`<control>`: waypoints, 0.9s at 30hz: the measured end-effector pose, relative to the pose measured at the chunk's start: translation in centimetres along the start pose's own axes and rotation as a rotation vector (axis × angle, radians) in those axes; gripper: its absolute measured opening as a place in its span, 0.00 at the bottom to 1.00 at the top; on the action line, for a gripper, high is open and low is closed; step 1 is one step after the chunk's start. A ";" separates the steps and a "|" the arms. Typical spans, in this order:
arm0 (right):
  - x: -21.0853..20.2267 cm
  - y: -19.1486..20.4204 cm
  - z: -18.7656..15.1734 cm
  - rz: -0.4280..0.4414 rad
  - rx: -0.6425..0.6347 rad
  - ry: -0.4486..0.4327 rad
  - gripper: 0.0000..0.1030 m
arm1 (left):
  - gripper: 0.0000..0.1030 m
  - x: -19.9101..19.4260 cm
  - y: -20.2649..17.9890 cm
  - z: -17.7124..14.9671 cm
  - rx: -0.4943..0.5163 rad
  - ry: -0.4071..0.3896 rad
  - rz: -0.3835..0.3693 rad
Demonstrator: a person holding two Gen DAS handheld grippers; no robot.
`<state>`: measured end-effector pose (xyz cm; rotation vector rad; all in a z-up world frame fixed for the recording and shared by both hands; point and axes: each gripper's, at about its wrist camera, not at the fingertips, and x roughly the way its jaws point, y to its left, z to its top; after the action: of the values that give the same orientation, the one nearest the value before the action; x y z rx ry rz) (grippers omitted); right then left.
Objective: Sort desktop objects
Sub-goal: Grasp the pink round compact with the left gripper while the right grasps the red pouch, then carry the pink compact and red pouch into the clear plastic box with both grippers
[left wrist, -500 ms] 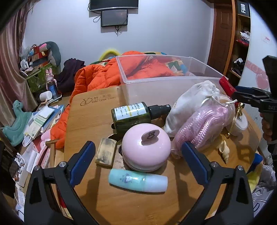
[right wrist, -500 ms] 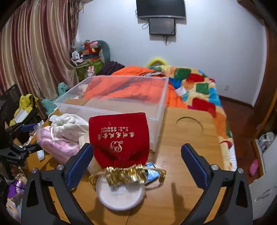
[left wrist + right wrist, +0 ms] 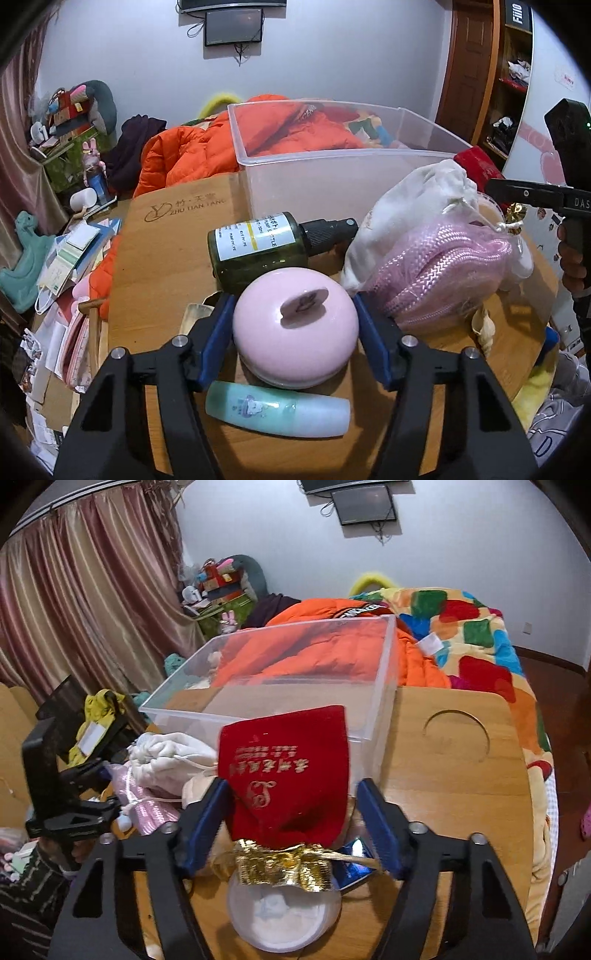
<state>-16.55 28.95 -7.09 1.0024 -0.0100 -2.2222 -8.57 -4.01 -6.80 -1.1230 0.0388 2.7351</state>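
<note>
On a cluttered wooden bench [image 3: 162, 258], left fingers [image 3: 218, 339] clasp the pink jar [image 3: 295, 332]; right fingers [image 3: 376, 823] flank the red pouch [image 3: 288, 771], contact unclear. Picking up looks underway; next probably lifting into the clear bin [image 3: 332, 173].

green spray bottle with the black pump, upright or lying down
Lying down: the green spray bottle rests on its side on the wooden table, black pump pointing right.

Bare worktop [image 3: 461, 782] lies open right of the clear bin [image 3: 373, 716], while bottle [image 3: 258, 247] and pouches [image 3: 436, 273] crowd its front.
</note>
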 end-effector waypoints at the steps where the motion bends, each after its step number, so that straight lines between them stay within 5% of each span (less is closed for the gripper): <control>1: 0.0 0.1 0.1 0.004 -0.006 0.002 0.51 | 0.62 0.0 -0.1 0.0 -0.001 -0.002 0.002; 6: -0.4 0.6 0.6 -0.033 -0.034 -0.002 0.28 | 0.61 -0.5 -0.2 0.0 -0.005 -0.020 0.030; 13: -2.5 1.5 0.5 -0.133 -0.083 -0.051 0.25 | 0.61 -2.3 0.0 0.6 -0.018 -0.075 0.042; 27: -7.3 2.8 2.5 -0.166 -0.125 -0.166 0.25 | 0.61 -5.5 0.2 2.6 -0.036 -0.162 0.027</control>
<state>-13.12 30.52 0.23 0.7732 0.1410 -2.4196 -6.61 -4.86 -1.07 -0.9125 -0.0173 2.8517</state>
